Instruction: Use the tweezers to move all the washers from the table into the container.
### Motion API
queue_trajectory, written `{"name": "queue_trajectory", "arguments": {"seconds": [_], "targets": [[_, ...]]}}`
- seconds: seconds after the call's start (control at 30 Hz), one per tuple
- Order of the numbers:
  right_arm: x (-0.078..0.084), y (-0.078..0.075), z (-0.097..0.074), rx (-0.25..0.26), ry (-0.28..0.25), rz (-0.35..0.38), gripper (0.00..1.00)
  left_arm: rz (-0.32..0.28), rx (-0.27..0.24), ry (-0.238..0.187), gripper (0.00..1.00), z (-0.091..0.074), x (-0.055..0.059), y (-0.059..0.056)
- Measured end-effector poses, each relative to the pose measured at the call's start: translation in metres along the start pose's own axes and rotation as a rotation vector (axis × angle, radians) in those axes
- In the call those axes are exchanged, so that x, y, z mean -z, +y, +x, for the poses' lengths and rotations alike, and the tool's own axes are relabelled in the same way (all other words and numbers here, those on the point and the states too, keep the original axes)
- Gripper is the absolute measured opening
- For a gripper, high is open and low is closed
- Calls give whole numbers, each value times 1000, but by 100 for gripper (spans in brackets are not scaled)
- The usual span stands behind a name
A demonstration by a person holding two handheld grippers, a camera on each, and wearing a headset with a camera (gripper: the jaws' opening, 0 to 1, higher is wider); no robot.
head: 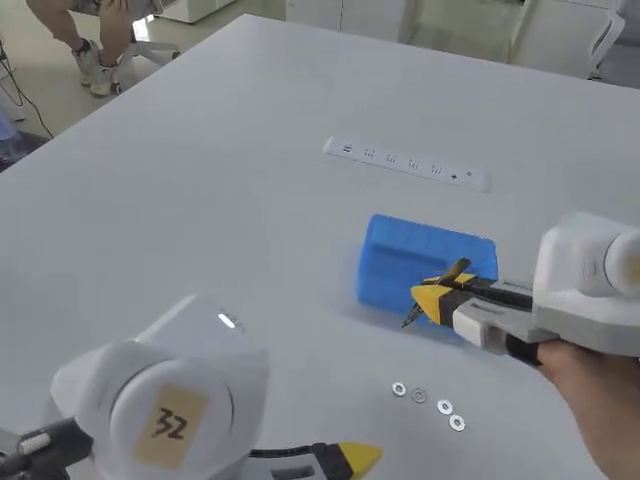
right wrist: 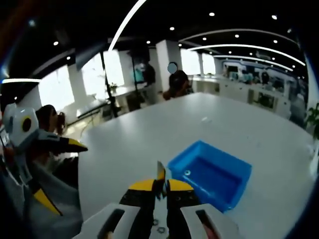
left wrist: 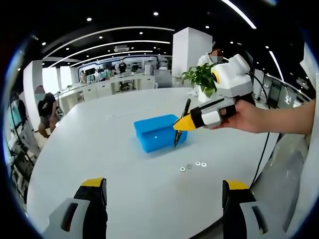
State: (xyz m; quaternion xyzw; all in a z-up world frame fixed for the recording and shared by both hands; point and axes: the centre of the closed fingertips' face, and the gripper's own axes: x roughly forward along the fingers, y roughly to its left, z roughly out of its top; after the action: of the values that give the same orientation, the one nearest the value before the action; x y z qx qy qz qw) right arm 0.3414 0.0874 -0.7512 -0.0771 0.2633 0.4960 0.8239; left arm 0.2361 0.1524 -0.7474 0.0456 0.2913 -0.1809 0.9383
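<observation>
While one wide white table (head: 200, 180) carries everything, a single blue container (head: 400, 250) sits on it, open at the top, right of centre in the head view. Two grippers are at work. The left gripper (left wrist: 163, 185) hangs low over the near edge of the table with its two yellow-tipped jaws spread wide apart and nothing between them; in the head view its white body fills the lower left corner. The right gripper (head: 432, 300), held in a hand (head: 600, 400), hovers at the container's near side with its jaws pressed together on the tweezers (head: 458, 270). One white power strip (head: 405, 162) lies beyond the container, well apart from it. The single pair of black tweezers slants downward out of the jaws, its tips at the container's near wall. Whether the tips are apart or pinching anything is too small to tell.

Four washers (head: 444, 407) lie in a short loose row on the bare table, near the container on the person's side, below the right gripper in the head view. In the right gripper view, one more washer (right wrist: 187, 173) rests on the container's floor near a corner.
</observation>
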Motion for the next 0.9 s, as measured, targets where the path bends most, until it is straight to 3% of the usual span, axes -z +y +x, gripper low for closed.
{"name": "queue_trajectory", "arguments": {"seconds": [0.23, 0.33, 0.43, 0.57, 0.77, 0.9], "targets": [[27, 6, 1, 6, 65, -26, 4, 12, -2, 6, 99, 1, 1, 0], [38, 8, 5, -4, 92, -18, 4, 10, -5, -13, 99, 0, -1, -1], [52, 9, 10, -2, 137, -66, 4, 4, -5, -10, 99, 1, -1, 0], [54, 8, 11, -2, 137, -53, 4, 24, -10, 5, 99, 1, 2, 1], [55, 4, 13, 23, 131, -62, 4, 3, -2, 12, 99, 1, 5, 0], [59, 3, 18, 12, 137, -32, 4, 9, -1, 15, 99, 1, 5, -1]]}}
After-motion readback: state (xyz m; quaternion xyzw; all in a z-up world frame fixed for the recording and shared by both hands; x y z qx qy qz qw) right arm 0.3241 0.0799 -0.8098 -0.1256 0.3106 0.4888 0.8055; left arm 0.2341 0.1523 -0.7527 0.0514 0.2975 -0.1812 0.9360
